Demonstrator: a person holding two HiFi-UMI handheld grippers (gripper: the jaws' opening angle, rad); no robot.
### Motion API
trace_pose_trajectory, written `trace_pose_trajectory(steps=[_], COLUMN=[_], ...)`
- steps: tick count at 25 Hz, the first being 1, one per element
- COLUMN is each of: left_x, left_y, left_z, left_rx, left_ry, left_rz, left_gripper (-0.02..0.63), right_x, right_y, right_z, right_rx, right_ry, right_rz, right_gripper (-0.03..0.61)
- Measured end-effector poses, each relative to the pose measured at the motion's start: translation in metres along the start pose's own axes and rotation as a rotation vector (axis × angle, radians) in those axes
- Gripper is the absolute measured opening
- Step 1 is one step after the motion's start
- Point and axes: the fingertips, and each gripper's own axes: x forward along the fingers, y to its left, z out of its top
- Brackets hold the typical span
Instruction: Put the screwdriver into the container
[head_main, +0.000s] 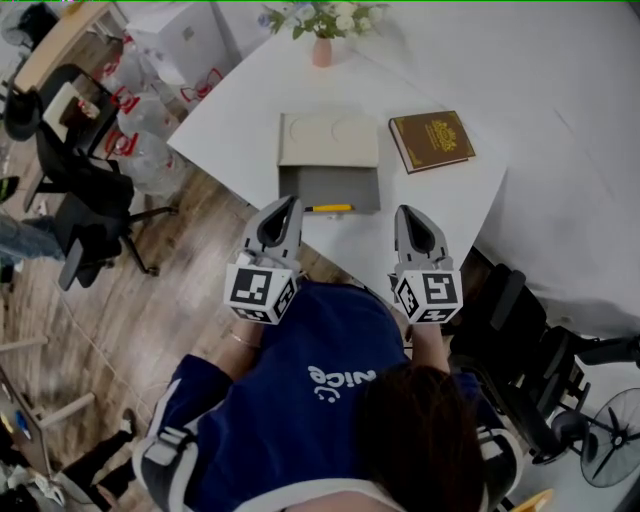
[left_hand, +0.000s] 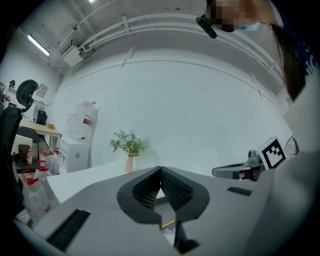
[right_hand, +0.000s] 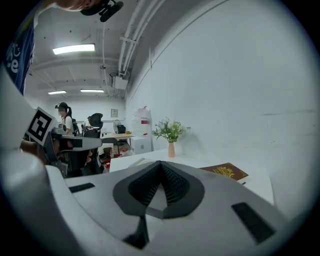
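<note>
A screwdriver (head_main: 330, 209) with a yellow handle lies crosswise along the near edge of the container (head_main: 330, 185), a shallow grey box with its beige lid (head_main: 328, 140) folded open behind it. My left gripper (head_main: 283, 205) hovers just left of the screwdriver's tip, its jaws shut with nothing between them. In the left gripper view the pads (left_hand: 170, 187) meet at the tip and a bit of yellow handle (left_hand: 168, 223) shows below them. My right gripper (head_main: 405, 212) hangs to the right of the container, also shut and empty (right_hand: 160, 164).
A brown book (head_main: 431, 140) lies right of the container, and a pink vase of flowers (head_main: 322, 50) stands at the table's far edge. Office chairs (head_main: 80, 215) and bottles stand on the wooden floor to the left. The white table's near edge (head_main: 350, 262) runs just under both grippers.
</note>
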Motion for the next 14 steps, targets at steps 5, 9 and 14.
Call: trace_pose_trajectory(steps=[5, 9, 14], left_x=[0.0003, 0.0012, -0.0003], left_y=[-0.0015, -0.0004, -0.0034], left_z=[-0.0056, -0.0029, -0.0012], left_rx=[-0.007, -0.002, 0.004], left_ry=[0.009, 0.007, 0.007], left_rz=[0.003, 0.003, 0.004], left_gripper=[0.017, 0.017, 0.017], right_x=[0.0008, 0.0017, -0.0005], right_y=[0.0013, 0.0026, 0.0062], right_z=[-0.0059, -0.0032, 0.0018], right_rx=[-0.008, -0.017, -0.021], right_ry=[0.014, 0.010, -0.002], right_rz=[0.011, 0.017, 0.031], right_gripper=[0.020, 0.020, 0.020])
